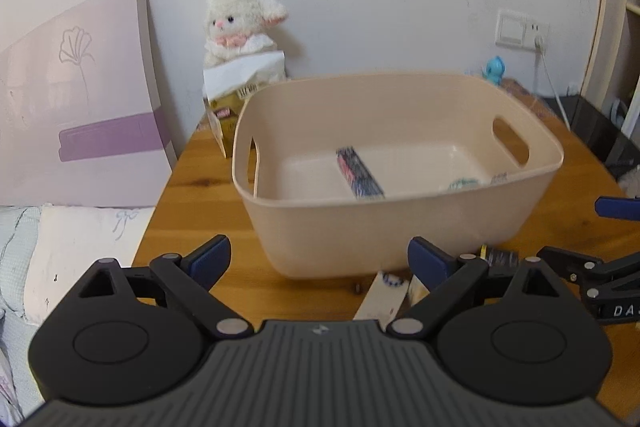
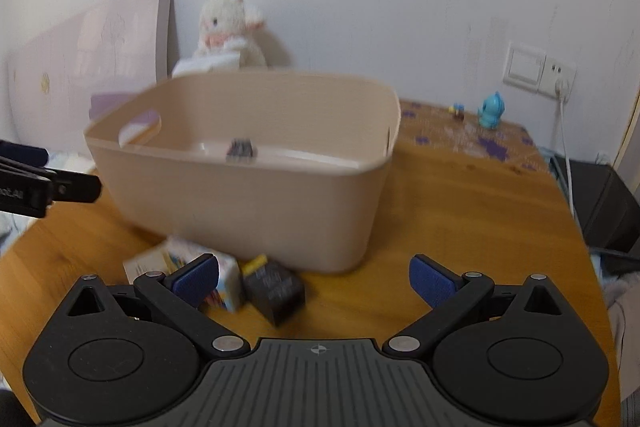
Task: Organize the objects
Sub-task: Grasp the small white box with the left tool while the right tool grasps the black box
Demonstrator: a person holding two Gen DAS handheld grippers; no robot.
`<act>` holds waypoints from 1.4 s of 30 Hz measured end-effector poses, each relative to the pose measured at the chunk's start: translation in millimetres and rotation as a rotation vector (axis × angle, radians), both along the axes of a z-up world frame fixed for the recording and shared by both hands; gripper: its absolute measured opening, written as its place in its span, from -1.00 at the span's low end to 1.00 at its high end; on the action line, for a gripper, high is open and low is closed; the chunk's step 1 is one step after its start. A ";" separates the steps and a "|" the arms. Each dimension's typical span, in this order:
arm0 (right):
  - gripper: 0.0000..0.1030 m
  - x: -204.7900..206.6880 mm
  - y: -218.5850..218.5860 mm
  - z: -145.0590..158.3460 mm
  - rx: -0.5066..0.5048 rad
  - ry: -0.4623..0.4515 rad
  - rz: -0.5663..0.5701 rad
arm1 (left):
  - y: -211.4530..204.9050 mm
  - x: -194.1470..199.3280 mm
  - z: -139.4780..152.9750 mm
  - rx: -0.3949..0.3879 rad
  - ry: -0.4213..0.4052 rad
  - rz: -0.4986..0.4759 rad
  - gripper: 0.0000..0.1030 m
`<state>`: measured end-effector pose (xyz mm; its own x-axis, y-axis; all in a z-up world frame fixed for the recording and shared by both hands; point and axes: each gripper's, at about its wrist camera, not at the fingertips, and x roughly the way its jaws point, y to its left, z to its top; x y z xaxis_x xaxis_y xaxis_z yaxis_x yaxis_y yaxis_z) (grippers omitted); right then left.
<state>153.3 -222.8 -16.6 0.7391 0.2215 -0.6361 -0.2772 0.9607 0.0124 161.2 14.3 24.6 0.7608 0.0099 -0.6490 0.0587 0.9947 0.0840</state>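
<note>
A beige plastic basket (image 1: 400, 231) with handle holes stands on the wooden table (image 1: 200, 187). Inside it lies a dark wrapped bar (image 1: 358, 173) and a small pale item (image 1: 464, 183) near the right wall. My left gripper (image 1: 319, 261) is open and empty, in front of the basket. My right gripper (image 2: 314, 279) is open and empty, also in front of the basket (image 2: 248, 203). Below it on the table lie a small black box (image 2: 274, 287) and a white printed box (image 2: 200, 267). In the left wrist view the white box (image 1: 384, 293) and black box (image 1: 500, 257) show partly.
A white plush toy (image 1: 236, 27) sits on a tissue pack (image 1: 240, 79) at the back left, by a pink headboard (image 1: 80, 99). A blue figurine (image 2: 492, 111) stands at the back right near a wall socket (image 2: 560, 75) and cable. A bed lies left of the table.
</note>
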 end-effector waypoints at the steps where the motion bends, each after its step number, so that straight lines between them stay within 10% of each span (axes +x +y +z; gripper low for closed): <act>1: 1.00 0.9 -0.5 -5.9 -0.004 0.015 0.000 | 0.0 0.0 -5.0 0.006 0.012 -0.001 0.86; 29: 0.95 33.6 18.8 -67.4 -0.031 0.057 -0.002 | 0.6 37.5 -96.0 -0.023 0.207 -0.026 0.84; 36: 0.45 27.3 22.7 -65.1 -0.023 0.018 0.013 | 2.1 29.0 -93.5 -0.052 0.184 -0.068 0.48; 42: -0.41 14.7 24.2 -63.2 -0.017 0.002 0.038 | -1.3 20.0 -91.0 -0.059 0.167 -0.093 0.01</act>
